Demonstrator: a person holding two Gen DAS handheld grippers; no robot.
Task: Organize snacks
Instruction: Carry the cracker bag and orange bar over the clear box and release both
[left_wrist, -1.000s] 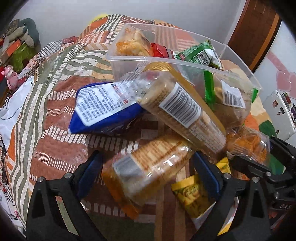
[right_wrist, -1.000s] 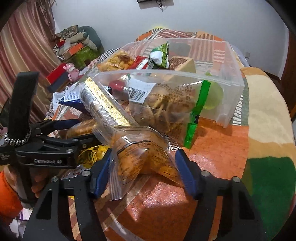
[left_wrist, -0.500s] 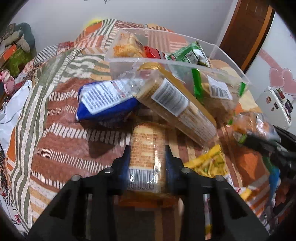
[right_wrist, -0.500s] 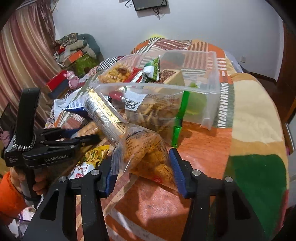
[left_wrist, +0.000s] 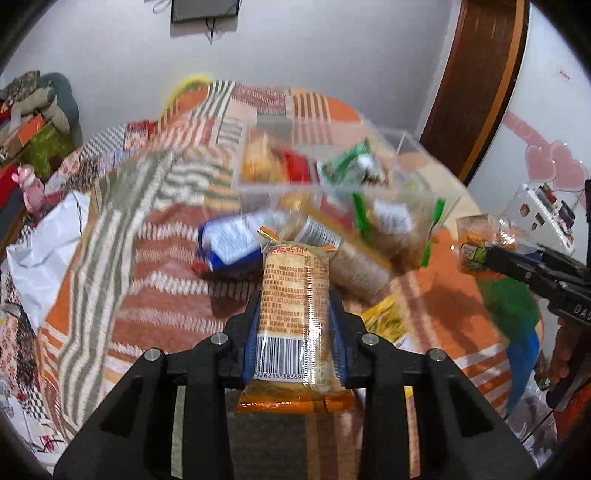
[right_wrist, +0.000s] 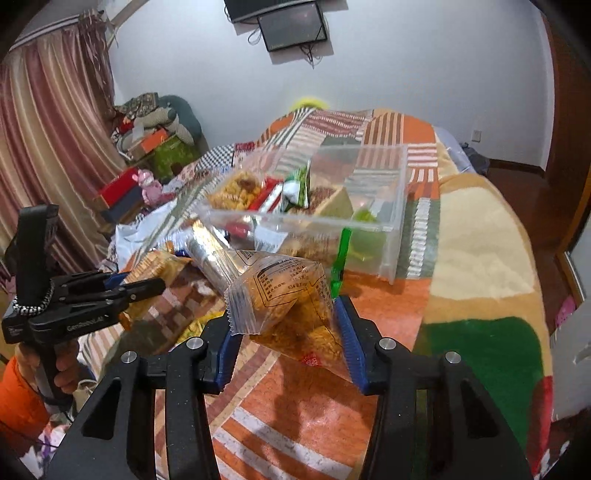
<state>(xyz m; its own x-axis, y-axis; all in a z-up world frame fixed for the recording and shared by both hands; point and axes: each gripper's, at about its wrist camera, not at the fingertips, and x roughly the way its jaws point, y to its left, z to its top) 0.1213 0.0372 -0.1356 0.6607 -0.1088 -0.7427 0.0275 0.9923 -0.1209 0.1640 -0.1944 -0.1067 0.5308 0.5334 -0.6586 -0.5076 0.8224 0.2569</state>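
Observation:
My left gripper (left_wrist: 295, 332) is shut on an orange pack of biscuits (left_wrist: 293, 314) and holds it above the bed. My right gripper (right_wrist: 286, 332) is shut on a clear bag of orange snacks (right_wrist: 291, 302), also lifted; it shows at the right of the left wrist view (left_wrist: 480, 240). A clear plastic bin (right_wrist: 391, 206) with several snacks stands beyond both. A long biscuit sleeve (left_wrist: 351, 258) leans on the bin's front, with a blue pack (left_wrist: 229, 243) beside it. A yellow pack (left_wrist: 380, 321) lies on the blanket.
The snacks lie on a bed with a patchwork blanket (right_wrist: 476, 258). Boxes and soft toys (right_wrist: 155, 147) are piled at the far left by a curtain. A white bag (left_wrist: 48, 236) lies at the bed's left edge. A wooden door (left_wrist: 476, 85) is at the right.
Both grippers have closed on their packs and lifted them up and back from the bin. The biscuit pack now stands lengthwise between my left fingers.

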